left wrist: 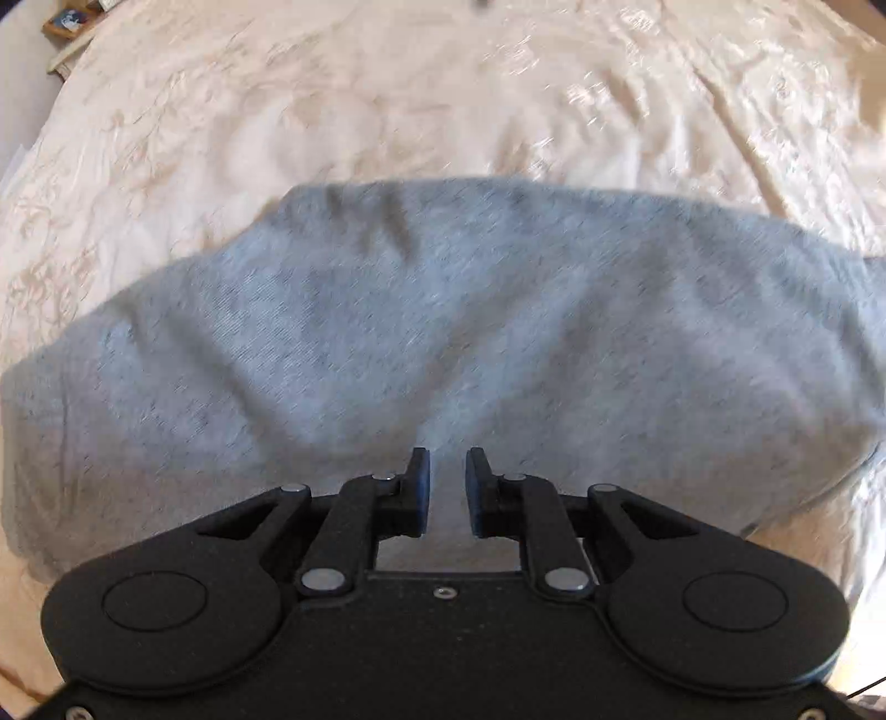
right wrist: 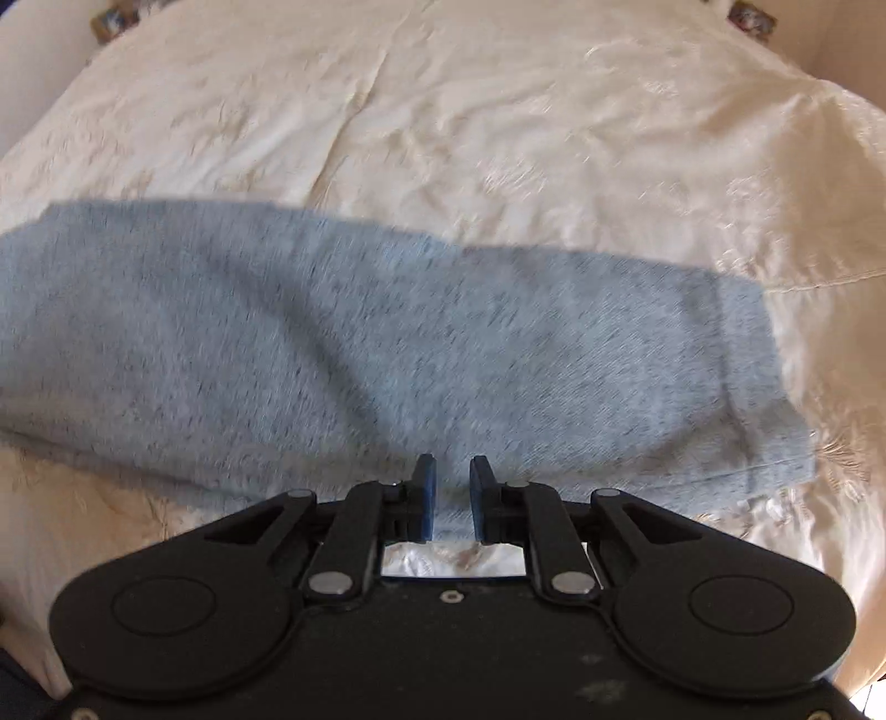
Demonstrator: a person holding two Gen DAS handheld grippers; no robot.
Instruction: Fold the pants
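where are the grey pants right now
The grey pants lie across the cream bedspread in both wrist views, just ahead of each gripper's open fingertips.

A cream bedspread (left wrist: 387, 111) with a faint embroidered leaf pattern covers the bed and fills nearly the whole of both views, creased and wrinkled. Bright light gives its satin surface a sheen, strongest toward the right. A seam (right wrist: 360, 105) runs across it. At the far corners, small patterned objects (left wrist: 69, 22) sit blurred beside the bed.
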